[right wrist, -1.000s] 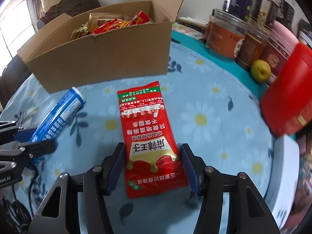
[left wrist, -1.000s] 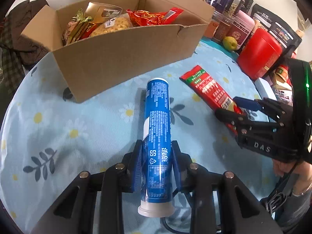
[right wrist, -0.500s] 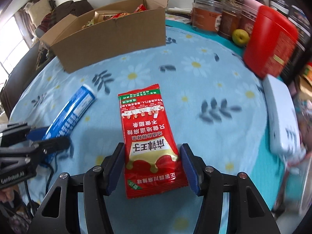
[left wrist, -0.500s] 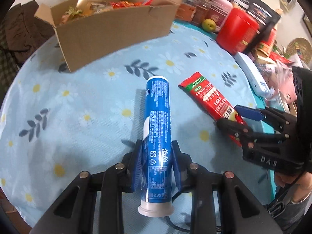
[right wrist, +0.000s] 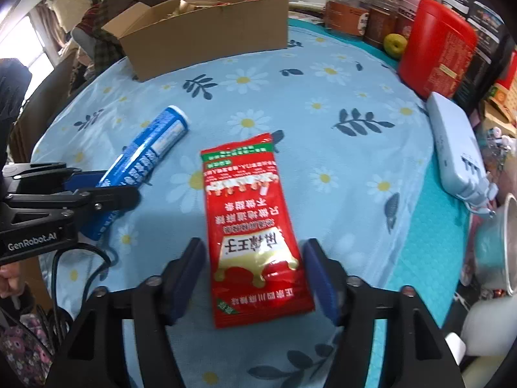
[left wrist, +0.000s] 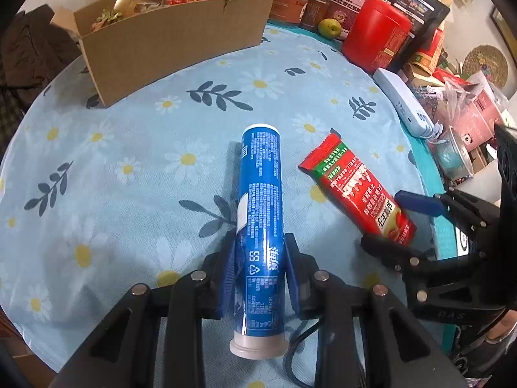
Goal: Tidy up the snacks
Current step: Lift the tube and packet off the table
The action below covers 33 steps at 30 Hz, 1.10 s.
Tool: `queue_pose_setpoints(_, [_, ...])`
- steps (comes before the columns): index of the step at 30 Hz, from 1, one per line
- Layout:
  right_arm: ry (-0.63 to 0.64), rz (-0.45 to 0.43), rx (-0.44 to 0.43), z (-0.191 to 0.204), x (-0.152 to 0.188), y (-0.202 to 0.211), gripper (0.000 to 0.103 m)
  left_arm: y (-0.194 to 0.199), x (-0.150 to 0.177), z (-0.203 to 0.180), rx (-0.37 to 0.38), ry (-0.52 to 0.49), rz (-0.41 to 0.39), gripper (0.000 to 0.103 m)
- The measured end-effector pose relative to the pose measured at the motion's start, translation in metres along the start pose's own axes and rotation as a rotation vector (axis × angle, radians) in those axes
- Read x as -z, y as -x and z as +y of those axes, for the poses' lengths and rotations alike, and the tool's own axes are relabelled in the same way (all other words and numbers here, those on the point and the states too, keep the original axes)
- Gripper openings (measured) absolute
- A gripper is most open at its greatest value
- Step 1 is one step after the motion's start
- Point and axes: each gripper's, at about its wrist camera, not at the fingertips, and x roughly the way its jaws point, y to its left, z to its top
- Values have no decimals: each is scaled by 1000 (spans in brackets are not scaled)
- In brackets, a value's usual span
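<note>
1. Right wrist view: red snack packet (right wrist: 255,226) is seen flat on the tabletop (right wrist: 339,161), long axis toward 12 o'clock, between the opening jaws of the right gripper (right wrist: 255,278), untouched.
2. Blue tube (left wrist: 260,226) is clamped by the left gripper (left wrist: 258,271), cardboard box (left wrist: 174,38) at 11 o'clock.

A: What differs from a second ago?

B: The right tool (right wrist: 253,274) is opening; its pads now stand clear of the red snack packet (right wrist: 255,226), which lies between them.

A: Anything else?

B: The cardboard box (left wrist: 174,32) sits farther from both tools, with more of the bench (left wrist: 129,148) showing between.
</note>
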Motion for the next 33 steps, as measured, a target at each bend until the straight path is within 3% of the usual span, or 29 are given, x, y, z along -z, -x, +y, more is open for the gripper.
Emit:
queue_pose_setpoints(4, [-3, -4, -7, 0, -7, -6, 86, -1, -1, 0, -10, -9, -11, 28])
queue_pose_setpoints(8, [36, -17, 41, 3, -11, -13, 87, -3, -3, -3, -31, -25, -24, 28])
queue_pose_setpoints(12, [40, -28, 25, 3, -9, -14, 93, -5, -5, -7, -59, -41, -30, 28])
queue_pose_setpoints(20, [69, -47, 33, 5, -4, -13, 93, -12, -15, -15, -106, -69, -31, 29])
queue_pose_setpoints(23, [83, -59, 49, 5, -2, -12, 87, -14, -16, -17, -120, -80, -39, 29])
queue_pose_setpoints(28, [83, -101, 43, 5, 3, -5, 53, -12, -16, -11, -90, -44, -60, 29])
queue_pose_setpoints(33, [59, -112, 39, 2, 3, -3, 46, -10, -14, -10, -85, -34, -68, 28])
